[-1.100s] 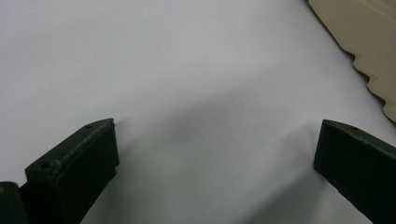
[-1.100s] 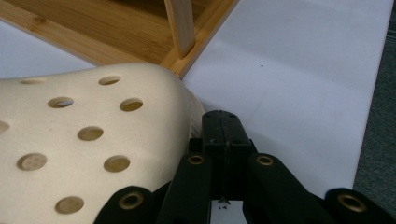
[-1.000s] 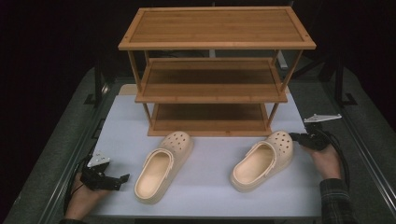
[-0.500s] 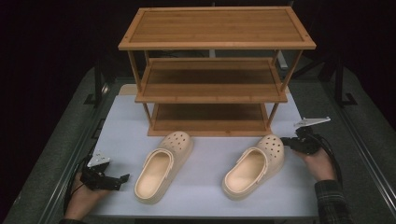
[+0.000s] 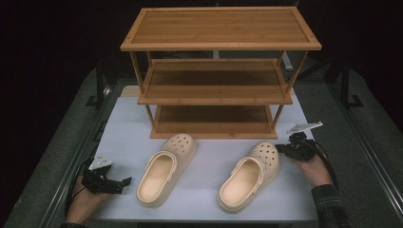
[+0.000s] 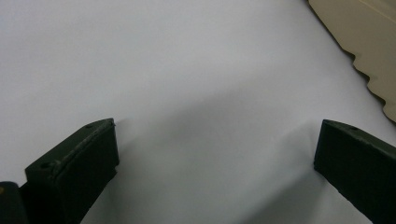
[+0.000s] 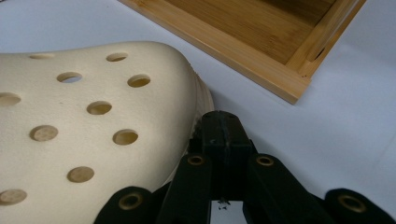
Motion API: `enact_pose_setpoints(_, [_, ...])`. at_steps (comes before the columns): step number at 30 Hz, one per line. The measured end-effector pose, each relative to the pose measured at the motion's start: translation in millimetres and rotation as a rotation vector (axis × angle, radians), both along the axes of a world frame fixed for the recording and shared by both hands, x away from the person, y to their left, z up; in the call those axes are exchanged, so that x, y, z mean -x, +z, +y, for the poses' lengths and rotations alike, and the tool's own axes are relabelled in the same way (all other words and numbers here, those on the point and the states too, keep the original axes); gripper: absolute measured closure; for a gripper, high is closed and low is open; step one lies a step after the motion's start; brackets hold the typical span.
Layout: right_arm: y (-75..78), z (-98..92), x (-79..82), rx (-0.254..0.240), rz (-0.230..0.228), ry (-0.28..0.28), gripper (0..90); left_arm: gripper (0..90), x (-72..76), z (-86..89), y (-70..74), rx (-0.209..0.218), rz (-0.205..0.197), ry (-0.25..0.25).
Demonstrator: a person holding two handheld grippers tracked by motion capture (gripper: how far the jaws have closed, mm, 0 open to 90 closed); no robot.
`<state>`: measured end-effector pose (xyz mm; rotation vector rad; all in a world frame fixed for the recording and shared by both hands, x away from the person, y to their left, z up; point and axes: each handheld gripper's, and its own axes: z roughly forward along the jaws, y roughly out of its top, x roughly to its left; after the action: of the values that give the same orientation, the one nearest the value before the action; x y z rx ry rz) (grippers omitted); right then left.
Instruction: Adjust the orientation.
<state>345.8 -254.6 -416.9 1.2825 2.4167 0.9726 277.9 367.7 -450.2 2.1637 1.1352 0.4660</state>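
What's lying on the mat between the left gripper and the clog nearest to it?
Nothing: in the high view only bare white mat separates the left gripper from the left clog.

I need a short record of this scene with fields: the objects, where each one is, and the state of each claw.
rack: three-tier wooden rack, at the back of the white mat
left clog: cream clog, in front of the rack, toe toward it
right clog: cream clog, right of the first
left claw: open, low over the mat, apart from the left clog
right claw: shut, tip against the right clog's toe edge
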Motion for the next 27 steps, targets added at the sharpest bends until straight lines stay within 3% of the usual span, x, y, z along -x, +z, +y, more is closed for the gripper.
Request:
enact_pose_setpoints(2, [3.4, -4.0, 4.2, -0.024, -0.013, -0.011, 89.7, 0.0, 0.1, 0.0, 0.0, 0.0, -0.001, 0.0])
enact_pose_setpoints(9, [8.6, -13.9, 27.2, -0.036, -0.022, -0.026, 89.6, 0.0, 0.1, 0.0, -0.1, 0.002, -0.001, 0.001])
enact_pose_setpoints(12, [6.5, -16.1, 44.0, -0.036, -0.014, -0.016, 89.6, 0.0, 0.0, 0.0, -0.1, 0.0, -0.001, 0.0])
enact_pose_setpoints(17, [-1.1, -13.4, 57.9, -0.029, 0.006, 0.015, 89.6, 0.0, -0.1, 0.0, -0.1, 0.001, 0.0, 0.0])
enact_pose_setpoints(27, [-9.9, -7.6, 57.0, -0.034, 0.027, 0.054, 89.7, 0.0, -0.2, 0.1, -0.1, 0.001, 0.0, 0.0])
